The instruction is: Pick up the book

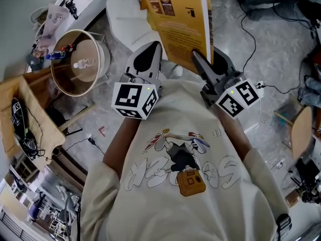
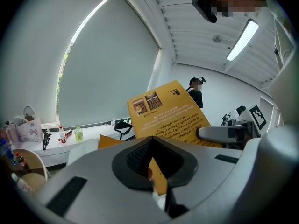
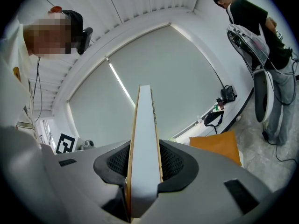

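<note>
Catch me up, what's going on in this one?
A person has the yellow book lifted up in front of them with two handheld grippers. The right gripper has its jaws clamped across the book's page edge. The left gripper has its jaws pinched on a lower corner. The book rests on nothing, so the pick-up looks done.

book (image 1: 183,29): I see matt yellow paper
right gripper (image 3: 142,167), on the book: smooth grey plastic (pads (image 3: 174,164) dark, finely ribbed)
</note>
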Available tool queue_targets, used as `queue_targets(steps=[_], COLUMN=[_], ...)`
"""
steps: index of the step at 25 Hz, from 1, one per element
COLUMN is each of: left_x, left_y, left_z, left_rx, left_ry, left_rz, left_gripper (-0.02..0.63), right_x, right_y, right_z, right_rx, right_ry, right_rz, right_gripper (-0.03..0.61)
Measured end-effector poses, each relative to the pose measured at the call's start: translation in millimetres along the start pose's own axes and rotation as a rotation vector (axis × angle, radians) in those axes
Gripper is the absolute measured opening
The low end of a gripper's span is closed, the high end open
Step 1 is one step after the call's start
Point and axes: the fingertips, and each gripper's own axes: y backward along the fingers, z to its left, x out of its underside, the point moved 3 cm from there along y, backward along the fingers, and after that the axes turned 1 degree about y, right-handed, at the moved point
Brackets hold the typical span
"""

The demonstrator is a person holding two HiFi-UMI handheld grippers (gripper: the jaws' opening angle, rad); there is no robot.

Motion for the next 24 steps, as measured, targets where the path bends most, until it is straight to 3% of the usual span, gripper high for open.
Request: queue_targets(steps=[24], left_x=[4.1], left_y=[0.4], left_z=[4.1], left_rx=[-0.007], left_ry=[0.012], left_rz=[0.006], left_gripper=[0.006], right_x=[4.8], right_y=[1.9], right_z=[-4.7], right_rx=[0.012], right_ry=[-0.051], right_rz=[-0.008], right_gripper=[0.156])
